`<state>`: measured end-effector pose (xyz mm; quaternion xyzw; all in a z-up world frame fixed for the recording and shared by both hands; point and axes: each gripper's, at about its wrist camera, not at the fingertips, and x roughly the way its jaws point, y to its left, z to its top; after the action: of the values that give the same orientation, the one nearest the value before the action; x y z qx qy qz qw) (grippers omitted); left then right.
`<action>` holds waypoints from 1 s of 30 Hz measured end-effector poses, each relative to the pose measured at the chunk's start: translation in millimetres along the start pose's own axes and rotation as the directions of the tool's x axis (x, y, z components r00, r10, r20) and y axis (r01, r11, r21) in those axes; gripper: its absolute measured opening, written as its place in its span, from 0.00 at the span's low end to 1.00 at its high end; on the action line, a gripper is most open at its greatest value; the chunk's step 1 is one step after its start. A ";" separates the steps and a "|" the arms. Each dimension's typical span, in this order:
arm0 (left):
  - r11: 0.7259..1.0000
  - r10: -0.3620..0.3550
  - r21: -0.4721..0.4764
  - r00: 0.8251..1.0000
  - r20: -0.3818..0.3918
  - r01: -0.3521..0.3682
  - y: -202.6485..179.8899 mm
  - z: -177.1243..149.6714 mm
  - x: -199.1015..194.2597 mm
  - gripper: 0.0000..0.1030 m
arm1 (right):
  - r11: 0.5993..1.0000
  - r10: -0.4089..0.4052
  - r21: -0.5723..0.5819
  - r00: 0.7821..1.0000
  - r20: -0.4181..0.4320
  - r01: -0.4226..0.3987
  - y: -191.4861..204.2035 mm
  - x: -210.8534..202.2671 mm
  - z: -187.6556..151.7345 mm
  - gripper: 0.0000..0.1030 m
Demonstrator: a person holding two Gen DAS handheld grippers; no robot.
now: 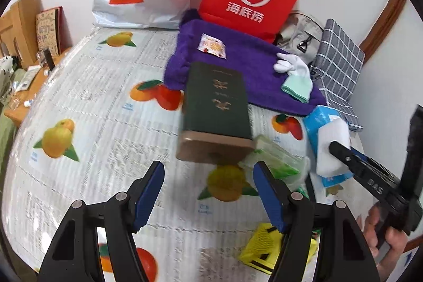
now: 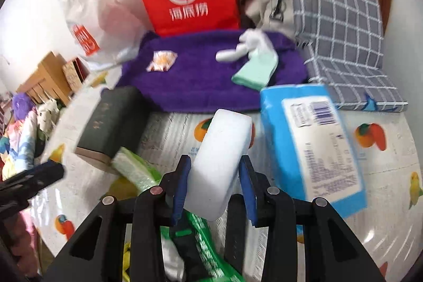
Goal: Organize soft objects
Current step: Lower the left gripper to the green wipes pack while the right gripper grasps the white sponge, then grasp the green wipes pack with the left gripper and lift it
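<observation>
The right hand-held gripper (image 2: 214, 184) is clamped on the white sponge (image 2: 222, 163), lifted at 6 o'clock of the purple towel (image 2: 201, 81). The left hand-held gripper (image 1: 208, 192) hangs apart and empty. Only the sock (image 2: 253, 68) lies on the towel; most sorting seems left.

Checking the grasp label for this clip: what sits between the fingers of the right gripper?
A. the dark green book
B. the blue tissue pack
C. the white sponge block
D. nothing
C: in the right wrist view the right gripper has its blue fingers pressed on both sides of the white sponge block, while the blue tissue pack and dark green book lie on the bed beside it.
</observation>
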<state>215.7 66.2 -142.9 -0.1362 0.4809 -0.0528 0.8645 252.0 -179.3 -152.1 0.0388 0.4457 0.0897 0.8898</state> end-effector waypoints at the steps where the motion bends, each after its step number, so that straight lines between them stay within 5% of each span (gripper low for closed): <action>1: 1.000 -0.009 -0.008 1.000 -0.006 0.009 -2.8 -1.0 0.9 0.66 | 1.000 0.000 -0.001 1.000 0.012 0.000 -2.9 -8.7 -0.5 0.36; 11: 0.991 -0.091 -0.106 0.993 -0.080 0.083 -42.5 -7.4 26.1 0.66 | 0.998 0.043 -0.054 0.999 0.026 -0.041 -48.3 -62.2 -47.1 0.37; 17: 0.991 -0.044 -0.131 0.995 -0.085 0.033 -61.7 -4.0 40.8 0.66 | 0.996 0.056 -0.071 0.998 -0.003 -0.056 -78.6 -73.9 -84.1 0.37; 24: 0.978 -0.052 -0.207 0.993 -0.108 0.029 -69.0 2.8 65.2 0.66 | 0.996 -0.022 -0.086 0.998 -0.057 0.017 -102.6 -58.5 -110.4 0.37; 30: 0.970 -0.035 -0.243 0.980 -0.196 -0.014 -76.7 3.7 96.5 0.64 | 0.997 0.013 -0.080 0.999 -0.047 -0.017 -110.3 -50.8 -115.9 0.41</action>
<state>273.3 -28.0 -197.9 -0.2375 0.5671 -0.0113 0.7886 143.2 -298.6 -198.1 0.0042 0.4621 0.1153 0.8793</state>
